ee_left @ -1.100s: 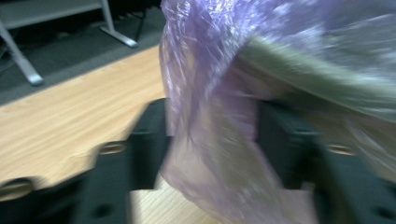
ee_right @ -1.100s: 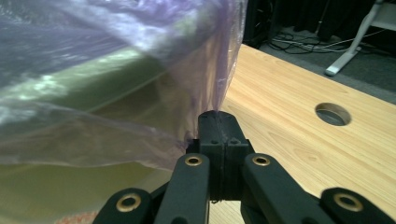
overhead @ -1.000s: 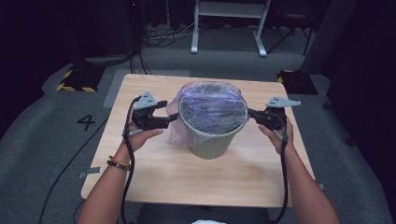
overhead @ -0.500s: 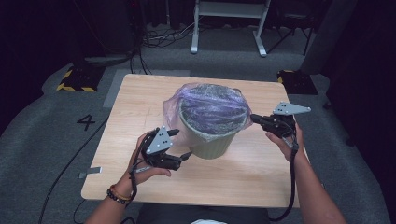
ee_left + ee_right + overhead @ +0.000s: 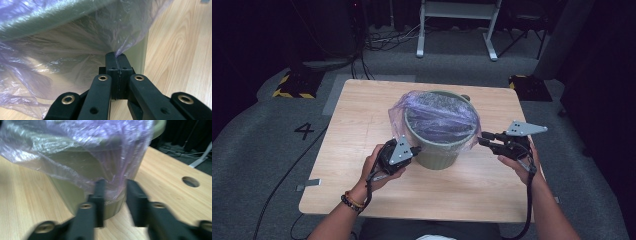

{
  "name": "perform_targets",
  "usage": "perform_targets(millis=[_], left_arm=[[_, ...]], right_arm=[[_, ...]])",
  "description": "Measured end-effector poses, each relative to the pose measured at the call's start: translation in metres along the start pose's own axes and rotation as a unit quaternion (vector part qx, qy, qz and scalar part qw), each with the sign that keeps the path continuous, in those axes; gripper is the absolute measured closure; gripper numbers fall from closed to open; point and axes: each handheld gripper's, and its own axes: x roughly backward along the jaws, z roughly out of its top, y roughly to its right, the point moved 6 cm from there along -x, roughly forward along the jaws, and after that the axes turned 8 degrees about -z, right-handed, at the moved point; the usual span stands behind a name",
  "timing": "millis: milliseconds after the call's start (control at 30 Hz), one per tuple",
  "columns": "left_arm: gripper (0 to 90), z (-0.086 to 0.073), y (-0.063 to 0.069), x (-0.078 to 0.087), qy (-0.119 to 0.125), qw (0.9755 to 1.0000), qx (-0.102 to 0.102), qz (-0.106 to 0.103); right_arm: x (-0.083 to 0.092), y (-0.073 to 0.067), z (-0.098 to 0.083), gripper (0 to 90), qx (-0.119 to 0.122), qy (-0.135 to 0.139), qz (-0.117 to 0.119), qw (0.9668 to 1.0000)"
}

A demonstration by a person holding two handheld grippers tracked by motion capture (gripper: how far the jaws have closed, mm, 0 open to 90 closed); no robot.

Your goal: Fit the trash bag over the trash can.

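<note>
The green bin [image 5: 439, 131] sits mid-surface [image 5: 362, 110], lined with a thin, crinkly purple bag [image 5: 439, 112] folded over its rim. The left tongs [image 5: 117, 58] have just snapped closed on a bottom corner of the bag's overhang, low against the bin's near-left wall. The right tongs [image 5: 113, 188] have just been opening, partly apart, with the bag's hem hanging between them but not gripped. So the left hand's nearer to tugging the smooth film down.
</note>
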Motion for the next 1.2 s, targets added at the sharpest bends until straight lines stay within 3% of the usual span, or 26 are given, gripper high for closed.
perform_targets(millis=[167, 367, 467, 567, 733, 767, 867, 900, 933, 967, 1000, 1033, 1133, 1200], left_arm=[[90.0, -0.007, 0.0, 0.0, -0.004, 1.0, 0.006, -0.006], [90.0, -0.011, 0.003, 0.002, -0.009, 0.9999, 0.002, -0.012], [90.0, -0.013, 0.001, 0.001, -0.01, 0.9998, 0.004, -0.016], [90.0, -0.013, 0.001, 0.0, -0.009, 0.9997, 0.008, -0.022], [90.0, -0.014, -0.002, -0.001, -0.01, 0.9995, 0.008, -0.027], [90.0, -0.015, -0.002, -0.001, -0.01, 0.9995, 0.009, -0.029], [90.0, -0.016, -0.003, -0.002, -0.013, 0.9993, 0.009, -0.035], [90.0, -0.017, -0.003, -0.002, -0.014, 0.9991, 0.009, -0.038], [90.0, -0.018, -0.003, -0.003, -0.017, 0.999, 0.01, -0.041], [90.0, -0.018, -0.003, -0.003, -0.018, 0.9989, 0.009, -0.041], [90.0, -0.019, -0.004, -0.003, -0.02, 0.9988, 0.008, -0.043], [90.0, -0.02, -0.004, -0.004, -0.024, 0.9986, 0.006, -0.046], [90.0, -0.023, -0.003, -0.005, -0.03, 0.9981, 0.005, -0.053], [90.0, -0.027, -0.003, -0.007, -0.039, 0.9975, 0.003, -0.059]], right_arm=[[0.019, 0.007, 0.006, 41.5, -0.005, 0.033, -0.016, 0.9993], [0.044, 0.007, 0.029, 34.0, 0.01, 0.088, -0.015, 0.9959], [0.047, 0.0, 0.053, 34.0, 0.042, 0.103, -0.013, 0.9937], [0.038, -0.009, 0.07, 34.3, 0.075, 0.098, -0.006, 0.9923], [0.004, -0.019, 0.091, 36.2, 0.122, 0.051, 0.017, 0.9911], [-0.004, -0.019, 0.093, 36.8, 0.131, 0.037, 0.012, 0.9906], [-0.018, -0.019, 0.095, 43.2, 0.144, 0.015, 0.015, 0.9894], [-0.036, -0.014, 0.095, 55.4, 0.165, -0.021, -0.001, 0.9862], [-0.04, -0.013, 0.095, 64.5, 0.167, -0.026, 0.003, 0.9856], [-0.045, -0.012, 0.095, 67.8, 0.171, -0.031, 0.006, 0.9848], [-0.049, -0.01, 0.095, 69.9, 0.171, -0.038, 0.0, 0.9846], [-0.054, -0.007, 0.094, 77.9, 0.17, -0.051, -0.008, 0.9841], [-0.06, -0.001, 0.096, 89.3, 0.162, -0.057, -0.018, 0.985], [-0.062, 0.004, 0.097, 90.0, 0.151, -0.055, -0.02, 0.9868]])
